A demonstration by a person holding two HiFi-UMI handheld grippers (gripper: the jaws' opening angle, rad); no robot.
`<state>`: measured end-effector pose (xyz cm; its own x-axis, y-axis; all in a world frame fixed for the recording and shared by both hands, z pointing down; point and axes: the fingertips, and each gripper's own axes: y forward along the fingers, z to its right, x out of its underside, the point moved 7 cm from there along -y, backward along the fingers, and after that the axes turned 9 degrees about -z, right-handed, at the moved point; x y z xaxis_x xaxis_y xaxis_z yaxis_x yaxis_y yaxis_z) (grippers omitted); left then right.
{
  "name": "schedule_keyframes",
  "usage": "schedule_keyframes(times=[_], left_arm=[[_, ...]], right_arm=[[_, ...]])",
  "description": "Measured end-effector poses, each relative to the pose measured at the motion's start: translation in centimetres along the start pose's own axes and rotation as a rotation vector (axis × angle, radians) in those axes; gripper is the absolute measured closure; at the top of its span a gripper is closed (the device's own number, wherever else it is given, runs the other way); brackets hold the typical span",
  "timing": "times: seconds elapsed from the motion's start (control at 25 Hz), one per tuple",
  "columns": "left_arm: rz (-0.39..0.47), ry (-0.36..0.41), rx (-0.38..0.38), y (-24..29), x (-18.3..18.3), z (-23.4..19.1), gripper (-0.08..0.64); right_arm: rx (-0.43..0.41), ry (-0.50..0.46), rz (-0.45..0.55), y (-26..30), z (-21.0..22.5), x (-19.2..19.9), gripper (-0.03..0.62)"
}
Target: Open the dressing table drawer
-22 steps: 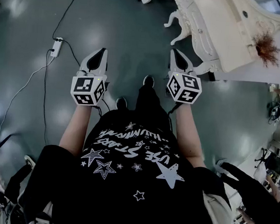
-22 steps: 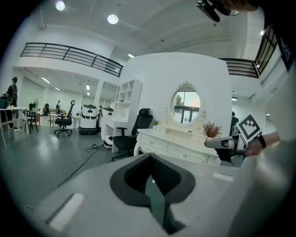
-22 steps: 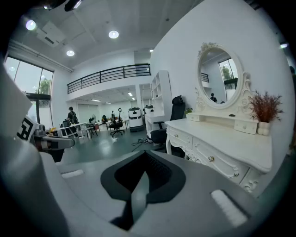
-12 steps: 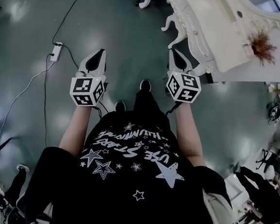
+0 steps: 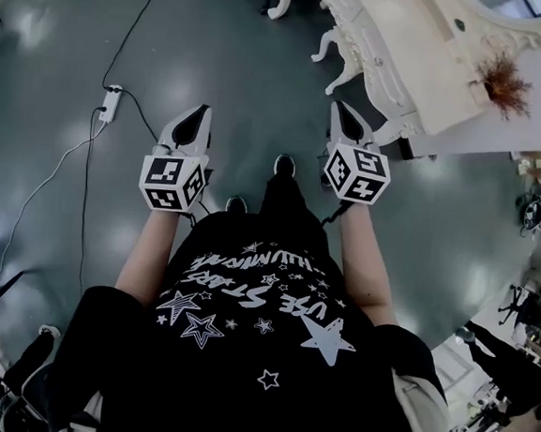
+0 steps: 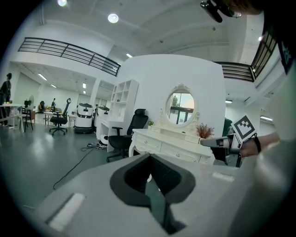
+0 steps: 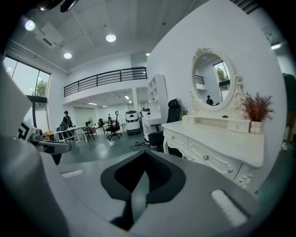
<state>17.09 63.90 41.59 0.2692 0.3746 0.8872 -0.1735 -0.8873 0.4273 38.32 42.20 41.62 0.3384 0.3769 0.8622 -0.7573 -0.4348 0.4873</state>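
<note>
The cream dressing table point(image 5: 426, 55) stands at the upper right of the head view, with a dried plant point(image 5: 503, 85) on its top. Its drawers with small knobs point(image 7: 204, 158) face me in the right gripper view, under an oval mirror point(image 7: 213, 78). My right gripper point(image 5: 339, 106) is shut and empty, its tip short of the table's carved front leg point(image 5: 345, 66). My left gripper point(image 5: 202, 110) hangs over bare floor to the left, also shut and empty. The table point(image 6: 171, 148) lies ahead and right in the left gripper view.
A power strip point(image 5: 109, 102) with cables lies on the grey floor at the left. A black office chair point(image 6: 132, 132) and white shelves point(image 6: 124, 99) stand left of the table. My shoes point(image 5: 284, 165) are between the grippers. Another person point(image 5: 511, 368) stands at the lower right.
Both grippers keep almost the same pose and stay shut. The view has shifted slightly toward the table. The person at the lower right has moved off toward the edge.
</note>
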Motion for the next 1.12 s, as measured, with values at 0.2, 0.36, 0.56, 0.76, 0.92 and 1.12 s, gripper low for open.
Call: schedule_keyframes(times=[0.2,0.36,0.56,0.76,0.92,1.12], left_arm=[[-0.002,0.012,0.000,-0.7,-0.1,-1.3,0.558],[0.005,0.015,-0.008,-0.2,-1.0,-2.6,0.560],[-0.007,0.010,-0.011,2.3,-1.9,-4.1,0.560],[-0.043,-0.001,-0.028,7.5,-3.2,-6.3,0.560],[-0.063,-0.006,-0.041,13.5,-6.4,-8.3,0.560],[-0.068,0.008,-0.024,22.5,-12.1,-9.3,0.560]], right_arm=[[-0.002,0.021,0.002,0.6,-1.2,0.7,0.563],[-0.016,0.030,0.040,2.2,-1.4,-0.9,0.563],[-0.025,0.042,0.004,6.3,-0.3,-2.2,0.424],[-0.018,0.074,-0.038,12.7,2.5,-3.4,0.353],[-0.029,0.103,-0.055,18.6,5.6,-6.3,0.347],[-0.027,0.126,-0.060,25.3,10.9,-11.4,0.348]])
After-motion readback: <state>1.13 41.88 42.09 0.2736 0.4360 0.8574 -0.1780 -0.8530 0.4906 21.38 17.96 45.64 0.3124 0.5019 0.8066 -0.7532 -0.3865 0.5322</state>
